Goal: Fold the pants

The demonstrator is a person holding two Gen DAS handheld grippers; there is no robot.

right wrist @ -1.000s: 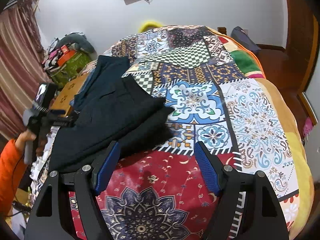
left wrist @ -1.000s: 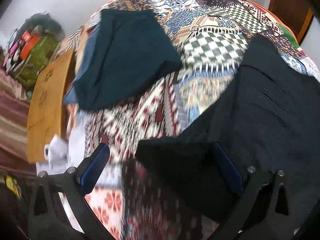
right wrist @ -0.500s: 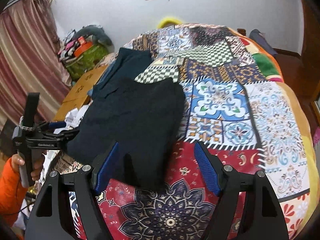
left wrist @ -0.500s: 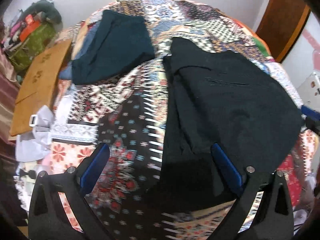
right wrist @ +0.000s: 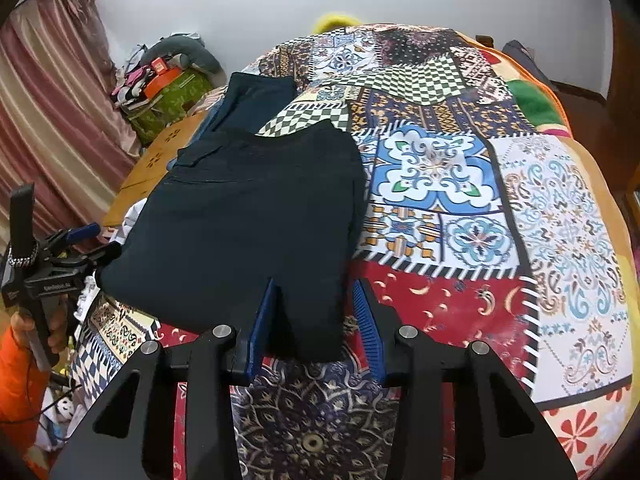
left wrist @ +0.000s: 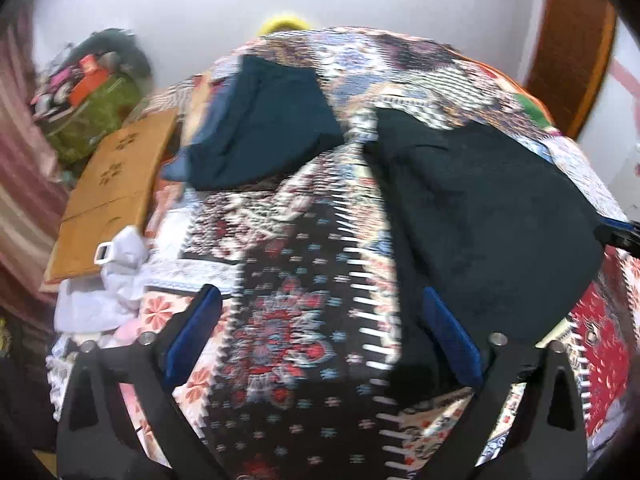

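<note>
Black pants [right wrist: 248, 216] lie folded flat on the patchwork quilt [right wrist: 440, 184]. My right gripper [right wrist: 314, 308] points down at their near corner. Its jaws are closing, with that corner between them, and a small gap still shows at the right pad [right wrist: 366, 320]. My left gripper [left wrist: 320, 296] hovers over bare quilt beside the pants [left wrist: 492, 216]. Its jaws are wide and closing a little, with no cloth gripped. In the right wrist view the left gripper [right wrist: 80, 240] sits at the pants' left edge, held by a hand in an orange sleeve [right wrist: 20, 376].
A second folded dark teal garment [right wrist: 256, 100] lies farther back on the bed. A brown board [left wrist: 112, 196] and white clothes [left wrist: 100, 292] lie off the bed's left side, with a green bag and clutter [left wrist: 92, 108] by a striped curtain [right wrist: 52, 112].
The right jaws have narrowed around the pants' near corner. The left gripper has drawn off the pants to the left, so quilt now fills the space between its fingers. The pants lie flatter.
</note>
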